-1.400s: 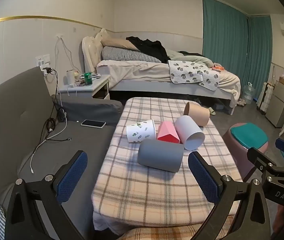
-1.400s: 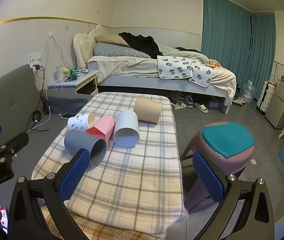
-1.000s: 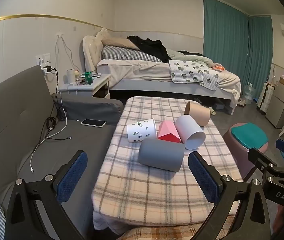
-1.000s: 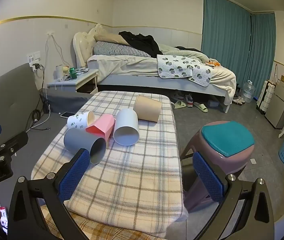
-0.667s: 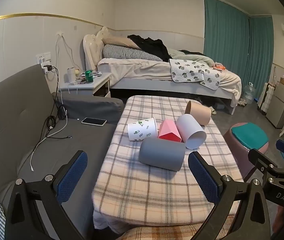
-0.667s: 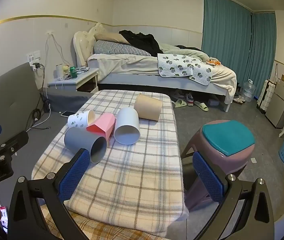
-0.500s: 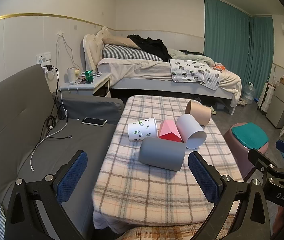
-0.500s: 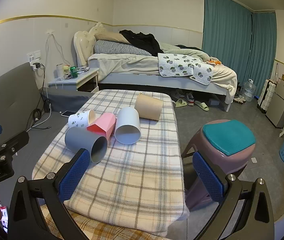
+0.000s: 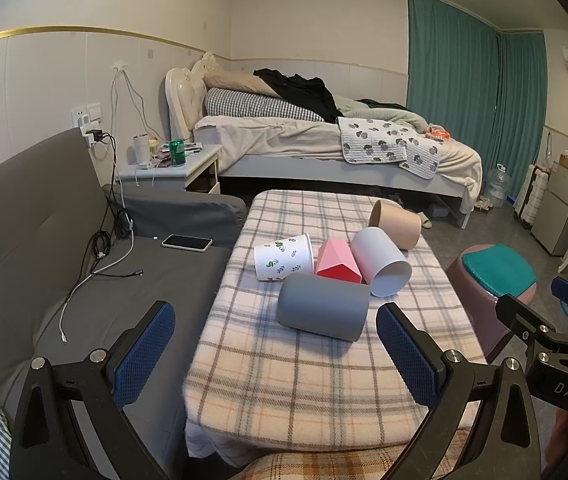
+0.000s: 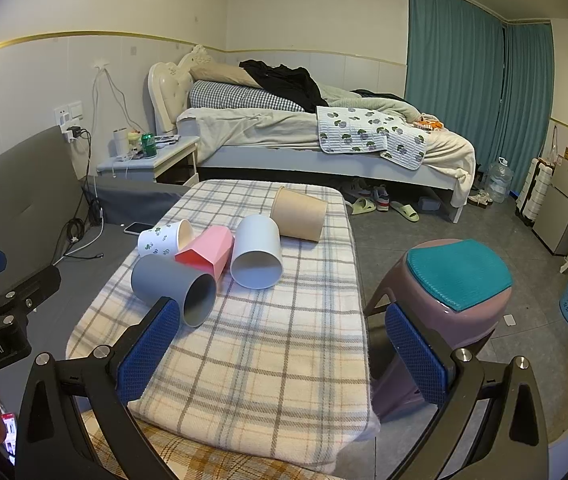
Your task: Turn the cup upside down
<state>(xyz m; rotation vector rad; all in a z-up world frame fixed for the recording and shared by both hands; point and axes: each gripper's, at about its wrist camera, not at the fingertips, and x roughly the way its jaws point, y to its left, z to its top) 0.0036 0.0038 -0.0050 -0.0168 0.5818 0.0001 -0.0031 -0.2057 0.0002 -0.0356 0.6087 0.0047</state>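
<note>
From the left wrist camera, the left gripper (image 9: 273, 344) hangs above the near end of a table covered in a plaid blanket (image 9: 316, 364), its blue-padded jaws spread wide with nothing between them. Five cups lie on their sides in a cluster around the middle of the table. The grey cup (image 9: 323, 312) is nearest, lying crosswise with its mouth toward the table's right edge. Just behind it lie the white leaf-print cup (image 9: 284, 257) toward the left edge, the pink faceted cup (image 9: 338, 261) in the middle and the plain white cup (image 9: 380, 261), whose open mouth faces the near right. The tan cup (image 9: 396, 220) lies farthest back, close to the right edge. A phone (image 9: 187, 243) rests on the grey sofa (image 9: 43, 264) beside the table's left edge, and part of the right gripper (image 9: 540, 328) shows at the right of the frame. From the right wrist camera, the right gripper (image 10: 281, 344) is also spread wide and empty, held over the near right corner of the table. The grey cup (image 10: 171, 280) has its open mouth turned toward this camera, just beyond the gripper's left pad (image 10: 148, 350). A purple stool with a teal cushion (image 10: 458, 276) stands just beside the table's right edge, and a bed (image 10: 324, 140) lies beyond the table's far end.
</note>
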